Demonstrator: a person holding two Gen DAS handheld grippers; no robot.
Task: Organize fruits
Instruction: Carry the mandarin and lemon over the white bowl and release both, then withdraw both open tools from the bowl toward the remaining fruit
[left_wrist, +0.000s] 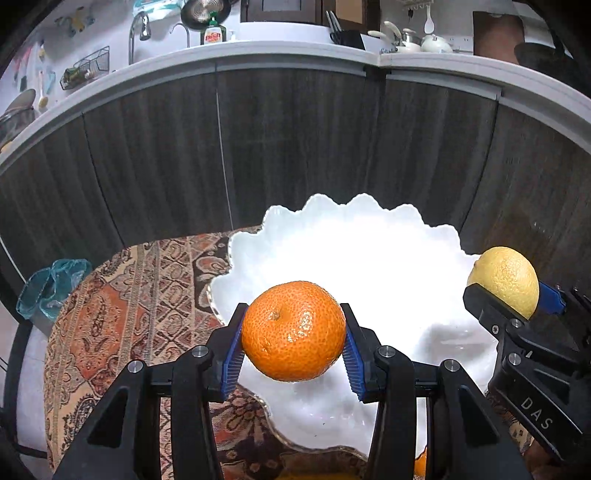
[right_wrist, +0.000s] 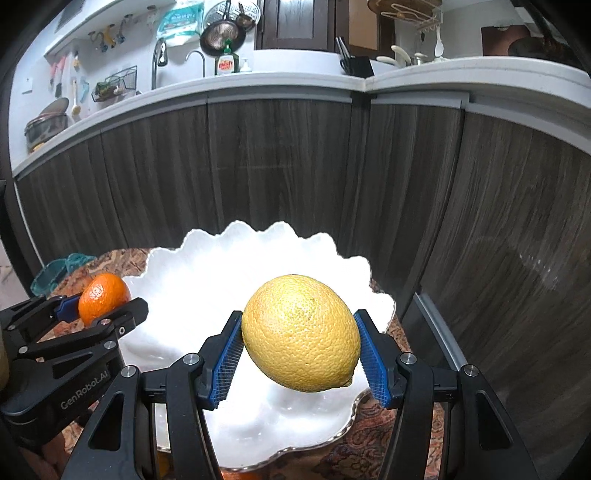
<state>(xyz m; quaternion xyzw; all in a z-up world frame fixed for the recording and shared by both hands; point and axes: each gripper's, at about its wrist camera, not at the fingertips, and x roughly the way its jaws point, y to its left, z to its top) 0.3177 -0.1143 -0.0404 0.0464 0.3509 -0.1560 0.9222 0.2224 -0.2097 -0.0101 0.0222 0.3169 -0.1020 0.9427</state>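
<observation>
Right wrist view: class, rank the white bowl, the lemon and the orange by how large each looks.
1. white bowl
2. lemon
3. orange
The lemon sits nearest the camera, so its true lead over the orange is unsure.

A glossy white scalloped ceramic bowl (left_wrist: 369, 236) sits on a woven paisley cloth (left_wrist: 147, 295). The dimpled orange mandarin (left_wrist: 293, 330) shines; the pebbly yellow lemon (right_wrist: 301, 332) looks matt. Ribbed blue pads (right_wrist: 225, 363) look rubbery.

A lemon (right_wrist: 301, 333) sits clamped between the blue pads (right_wrist: 224, 365) of the right gripper (right_wrist: 300, 363) above a scalloped white bowl (right_wrist: 192, 273); at left, the left gripper (right_wrist: 101, 304) grips an orange (right_wrist: 101, 297) over the bowl's rim.
</observation>
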